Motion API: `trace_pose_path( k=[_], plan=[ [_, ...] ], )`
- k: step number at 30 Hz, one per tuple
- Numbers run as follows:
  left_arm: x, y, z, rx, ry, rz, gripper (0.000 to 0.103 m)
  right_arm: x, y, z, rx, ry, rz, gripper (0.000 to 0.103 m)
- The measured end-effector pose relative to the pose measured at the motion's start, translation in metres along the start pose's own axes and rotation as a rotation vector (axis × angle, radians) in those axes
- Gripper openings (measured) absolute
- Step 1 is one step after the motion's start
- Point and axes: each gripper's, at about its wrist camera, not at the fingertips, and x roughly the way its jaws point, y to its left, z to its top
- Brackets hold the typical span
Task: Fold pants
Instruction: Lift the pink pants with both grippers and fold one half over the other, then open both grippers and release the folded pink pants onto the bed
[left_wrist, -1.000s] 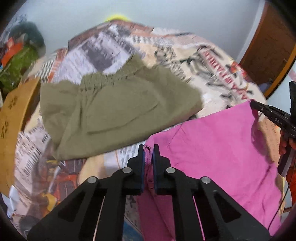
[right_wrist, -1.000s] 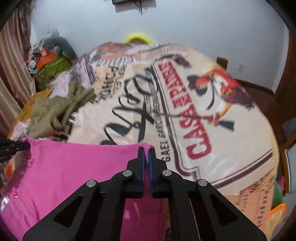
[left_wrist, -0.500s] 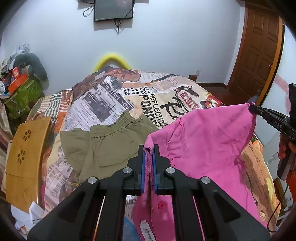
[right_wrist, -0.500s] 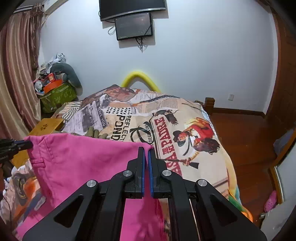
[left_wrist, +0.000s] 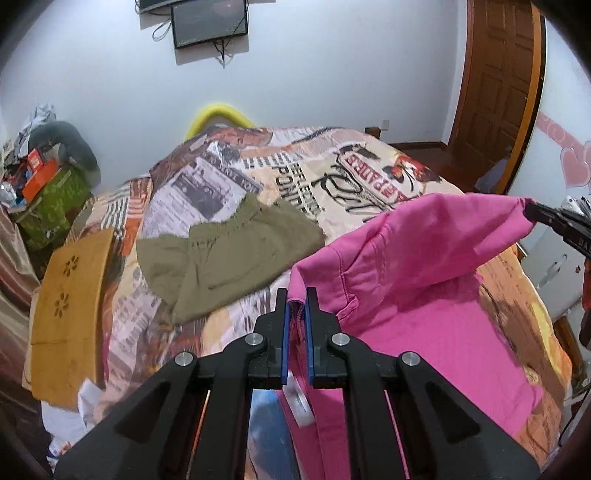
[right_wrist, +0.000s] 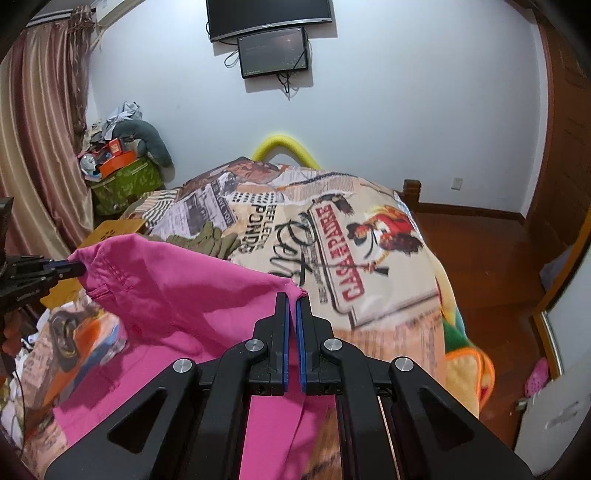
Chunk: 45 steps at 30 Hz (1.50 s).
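The pink pants (left_wrist: 417, 266) (right_wrist: 177, 291) hang lifted above the bed, stretched between both grippers by their top edge. My left gripper (left_wrist: 296, 297) is shut on one corner of that edge; it also shows at the left rim of the right wrist view, left gripper (right_wrist: 75, 268). My right gripper (right_wrist: 291, 301) is shut on the other corner and appears at the right rim of the left wrist view, right gripper (left_wrist: 532, 211). The rest of the pink cloth drapes down toward the bedspread (left_wrist: 332, 173).
Olive-green shorts (left_wrist: 225, 258) lie folded on the bedspread behind the pink pants. A wooden board (left_wrist: 70, 310) rests at the bed's left edge, with a cluttered green box (right_wrist: 125, 184) beyond. A door (left_wrist: 498, 92) and wood floor (right_wrist: 491, 266) lie to the right.
Both grippers have risen and pulled back, lifting the pink pants off the bed. The wall and the screens have come into view, and the pants now hang between the grippers.
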Motion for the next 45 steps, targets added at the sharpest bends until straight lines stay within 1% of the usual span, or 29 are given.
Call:
trace_pose_path(
  k=[5, 8, 13, 18, 21, 25, 29, 32, 35, 38, 40, 41, 42, 43, 44, 45],
  plan=[
    [-0.015, -0.004, -0.024, -0.007, 0.006, -0.009, 0.007, -0.019, 0.002, -0.027, 0.045, 0.015, 0.003, 0.003],
    [-0.021, -0.008, -0.042, 0.005, 0.02, -0.011, 0.007, -0.027, 0.004, -0.046, 0.068, 0.044, 0.014, 0.003],
    [-0.021, -0.018, -0.081, 0.037, 0.059, 0.008, 0.007, -0.034, 0.015, -0.079, 0.033, 0.101, 0.006, 0.003],
    [-0.013, -0.018, -0.121, 0.022, 0.117, 0.01, 0.007, -0.04, 0.024, -0.116, 0.015, 0.161, 0.004, 0.003],
    [-0.014, -0.019, -0.137, 0.013, 0.127, 0.009, 0.007, -0.044, 0.028, -0.133, 0.001, 0.179, 0.011, 0.003],
    [-0.02, -0.018, -0.15, -0.004, 0.134, 0.004, 0.008, -0.048, 0.031, -0.145, 0.0, 0.19, -0.003, 0.003],
    [-0.018, -0.013, -0.163, -0.041, 0.166, 0.003, 0.008, -0.053, 0.03, -0.154, 0.027, 0.192, 0.001, 0.003],
    [-0.019, -0.011, -0.173, -0.057, 0.182, 0.026, 0.008, -0.055, 0.031, -0.161, 0.031, 0.206, -0.005, 0.005],
    [-0.024, -0.008, -0.177, -0.062, 0.186, 0.038, 0.008, -0.056, 0.031, -0.167, 0.013, 0.236, -0.035, 0.008],
    [-0.031, -0.007, -0.177, -0.056, 0.187, 0.044, 0.008, -0.058, 0.031, -0.173, 0.004, 0.254, -0.059, 0.016],
    [-0.036, -0.009, -0.174, -0.047, 0.195, 0.039, 0.011, -0.06, 0.03, -0.176, -0.004, 0.265, -0.081, 0.03],
    [-0.038, -0.011, -0.172, -0.042, 0.194, 0.034, 0.012, -0.063, 0.03, -0.178, -0.008, 0.265, -0.094, 0.033],
    [-0.041, -0.013, -0.17, -0.037, 0.189, 0.032, 0.017, -0.064, 0.03, -0.178, -0.011, 0.264, -0.099, 0.036],
    [-0.045, -0.016, -0.167, -0.028, 0.18, 0.033, 0.026, -0.067, 0.031, -0.178, -0.014, 0.262, -0.102, 0.036],
    [-0.048, -0.019, -0.165, -0.019, 0.174, 0.036, 0.033, -0.07, 0.032, -0.176, -0.019, 0.259, -0.104, 0.036],
    [-0.052, -0.024, -0.161, -0.005, 0.158, 0.041, 0.046, -0.072, 0.033, -0.174, -0.022, 0.257, -0.109, 0.037]
  ],
)
